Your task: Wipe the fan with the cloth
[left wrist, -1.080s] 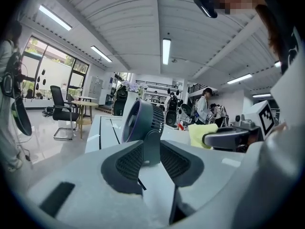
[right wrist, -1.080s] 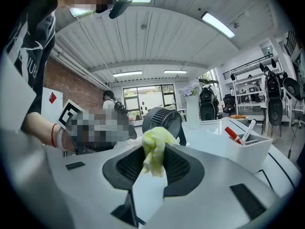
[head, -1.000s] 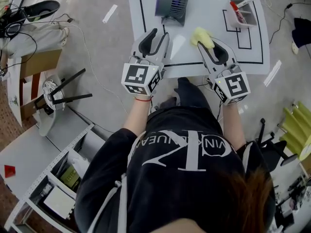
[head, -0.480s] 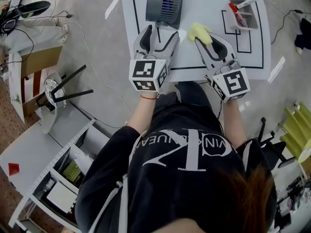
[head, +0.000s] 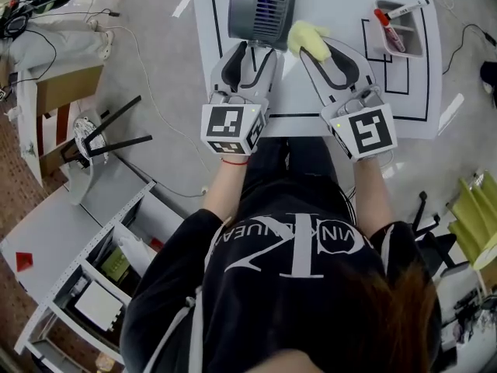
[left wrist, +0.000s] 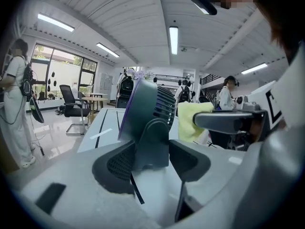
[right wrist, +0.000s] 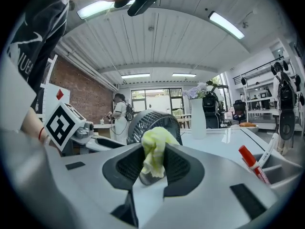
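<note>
Head view has the person bent over the white counter (head: 419, 92), which is marked with black lines, with a hand-held gripper in each hand. The dark grey slatted desk fan (head: 262, 6) stands upright toward the counter's far side.

The left hand-held gripper (head: 252, 47) reaches to the foot of the fan. In the left gripper view its jaws have just opened wide and then eased in a little. They now stand broad on either side of the fan's stand, each dark pad flush against it with no gap to be seen.

The right hand-held gripper (head: 317, 47) is pinched tight on a crumpled pale yellow cloth (head: 304, 36). In the right gripper view the cloth bunches up out of the tips, with the fan's round grille right behind it. From above, the cloth sits just beside the fan's lower right edge. Whether it touches the fan I cannot tell.

Off to the right, well apart from the fan, a shallow grey tray (head: 415, 51) holds a red-capped marker (head: 382, 15).
</note>
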### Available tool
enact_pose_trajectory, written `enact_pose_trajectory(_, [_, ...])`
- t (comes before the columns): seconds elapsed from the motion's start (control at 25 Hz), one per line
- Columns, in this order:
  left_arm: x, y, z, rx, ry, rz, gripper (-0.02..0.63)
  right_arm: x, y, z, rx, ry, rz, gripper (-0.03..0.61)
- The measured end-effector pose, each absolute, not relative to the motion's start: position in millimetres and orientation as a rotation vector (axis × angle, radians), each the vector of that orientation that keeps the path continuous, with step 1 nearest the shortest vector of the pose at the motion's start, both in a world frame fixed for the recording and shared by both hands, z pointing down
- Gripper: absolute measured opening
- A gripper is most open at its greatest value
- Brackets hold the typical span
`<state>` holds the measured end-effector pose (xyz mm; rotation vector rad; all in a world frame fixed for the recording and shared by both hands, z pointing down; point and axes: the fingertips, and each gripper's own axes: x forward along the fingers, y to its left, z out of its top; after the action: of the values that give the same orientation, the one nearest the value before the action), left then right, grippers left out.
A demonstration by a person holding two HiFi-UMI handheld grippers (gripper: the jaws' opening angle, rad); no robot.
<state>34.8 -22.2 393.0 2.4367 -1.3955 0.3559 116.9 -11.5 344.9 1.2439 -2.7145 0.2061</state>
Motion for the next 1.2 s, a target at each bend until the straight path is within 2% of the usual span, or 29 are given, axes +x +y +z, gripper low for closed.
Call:
enact_pose_trajectory(0.24, [31.9,-22.8,393.2,2.458,-1.378,0.355,0.225,107.2,-29.2,331.2,1.213,-2.760,0.134,0.109])
enact_pose_trajectory(0.68, [30.6,-23.3,396.7,2.519,-1.337,0.468,0.164,110.7,-66.8,329.0,1.257,-2.697,0.057,0.109])
enact_pose_trajectory(0.96, [31.5,-22.8,396.7,2.528,-1.306,0.475,0.155,118.8,-92.2,329.1,1.277,-2.654,0.012,0.107])
enact_pose_trajectory(1.2, [30.7,-23.8,394.1,2.522,-1.303,0.472,0.152,119.7,-114.4,336.7,1.357,-2.626,0.129,0.098])
